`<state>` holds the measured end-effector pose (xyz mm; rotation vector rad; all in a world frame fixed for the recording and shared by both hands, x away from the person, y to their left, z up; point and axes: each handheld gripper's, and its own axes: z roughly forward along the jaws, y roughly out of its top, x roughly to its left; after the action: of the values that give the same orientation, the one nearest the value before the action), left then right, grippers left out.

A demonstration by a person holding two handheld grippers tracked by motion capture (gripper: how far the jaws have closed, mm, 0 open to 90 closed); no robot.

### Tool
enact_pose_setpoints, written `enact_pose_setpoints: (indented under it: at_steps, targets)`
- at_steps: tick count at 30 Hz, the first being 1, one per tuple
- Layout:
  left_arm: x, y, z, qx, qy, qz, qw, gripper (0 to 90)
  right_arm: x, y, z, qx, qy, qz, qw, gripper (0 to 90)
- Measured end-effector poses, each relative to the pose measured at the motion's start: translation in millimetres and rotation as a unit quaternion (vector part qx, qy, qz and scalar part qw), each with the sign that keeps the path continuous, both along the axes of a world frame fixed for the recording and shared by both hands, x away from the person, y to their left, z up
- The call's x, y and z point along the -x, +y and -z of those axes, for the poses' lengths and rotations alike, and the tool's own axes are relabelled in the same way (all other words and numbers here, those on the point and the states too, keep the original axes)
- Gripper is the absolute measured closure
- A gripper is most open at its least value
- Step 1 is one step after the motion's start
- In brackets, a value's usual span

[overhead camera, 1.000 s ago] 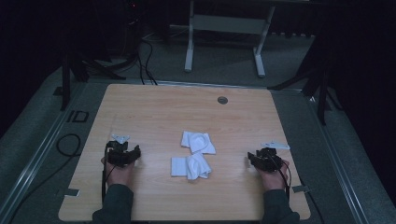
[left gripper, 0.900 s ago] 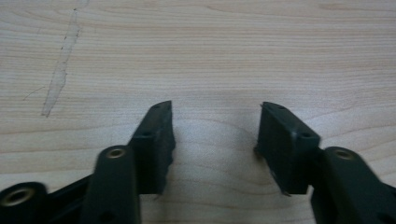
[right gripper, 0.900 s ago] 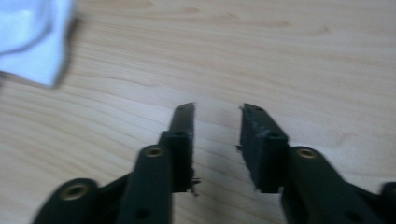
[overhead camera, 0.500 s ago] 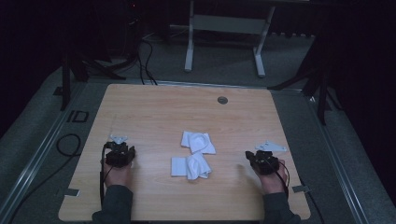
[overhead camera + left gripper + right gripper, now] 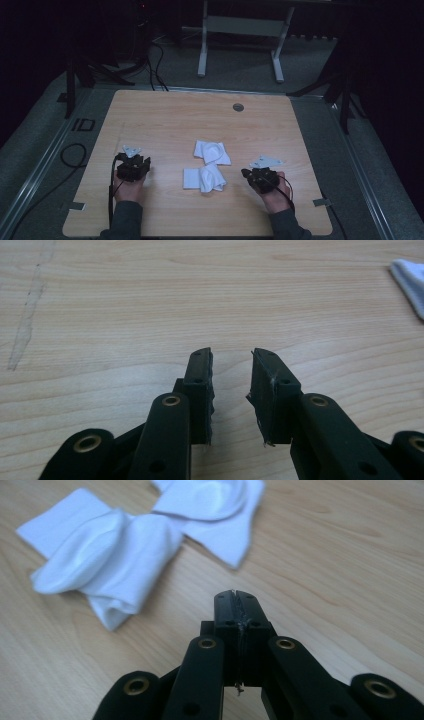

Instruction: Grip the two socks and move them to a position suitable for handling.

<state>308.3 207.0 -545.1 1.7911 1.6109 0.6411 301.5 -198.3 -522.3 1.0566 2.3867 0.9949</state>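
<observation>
Two crumpled white cloths lie mid-table, the far cloth (image 5: 212,151) touching the near cloth (image 5: 205,178). My left gripper (image 5: 134,162) rests at the table's left, well away from them. In the left gripper view its jaws (image 5: 231,355) stand a little apart after partly closing, with bare wood between them and a cloth edge (image 5: 410,275) at the far right. My right gripper (image 5: 247,173) sits just right of the near cloth. Its jaws (image 5: 235,594) are shut on nothing and point toward the near cloth (image 5: 105,550) and the far cloth (image 5: 215,505).
A round grommet (image 5: 238,107) is set in the wooden table (image 5: 165,120) near its far edge. Behind the table stands a grey metal stand (image 5: 240,30). A cable (image 5: 75,155) loops on the floor at the left.
My right gripper has moved left toward the cloths and its jaws have come together. The left hand has stayed in place, its jaws narrower than before.
</observation>
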Motion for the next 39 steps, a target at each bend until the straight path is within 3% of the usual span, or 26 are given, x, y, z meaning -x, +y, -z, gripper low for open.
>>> enact_pose_setpoints:
  at_steps: [7,16,17,21,27,34,37,39]
  targets:
    - [-0.4,-2.7,-0.2,-0.009,0.000,0.007,0.9999,69.2,2.5,25.8,7.5,0.015,0.008,-0.035,0.9992,88.7]
    - [-1.9,-0.6,1.0,-0.012,0.001,0.003,0.9999,69.3,-4.2,53.6,11.3,0.032,0.012,-0.054,0.9980,88.2]
    - [-1.9,0.3,0.9,-0.014,0.000,0.002,0.9999,69.3,-4.2,60.2,15.5,0.048,0.021,-0.063,0.9967,87.1]
    - [-2.6,0.9,1.2,-0.014,0.002,0.001,0.9999,69.4,2.4,66.0,21.5,0.054,0.031,-0.072,0.9954,86.2]
    - [-2.8,-0.9,1.6,-0.018,0.002,0.004,0.9998,69.4,13.7,75.0,24.7,0.052,0.038,-0.092,0.9937,84.1]
    - [-3.0,-2.0,2.1,-0.019,0.002,0.006,0.9998,69.4,14.6,89.0,23.4,0.049,0.038,-0.108,0.9922,81.9]
    - [-2.8,-2.5,2.0,-0.019,0.002,0.006,0.9998,69.4,9.3,93.9,21.7,0.054,0.031,-0.099,0.9932,79.2]
    - [-2.7,-2.3,1.9,-0.020,0.001,0.007,0.9998,69.4,6.1,94.4,16.4,0.044,0.030,-0.090,0.9945,76.3]
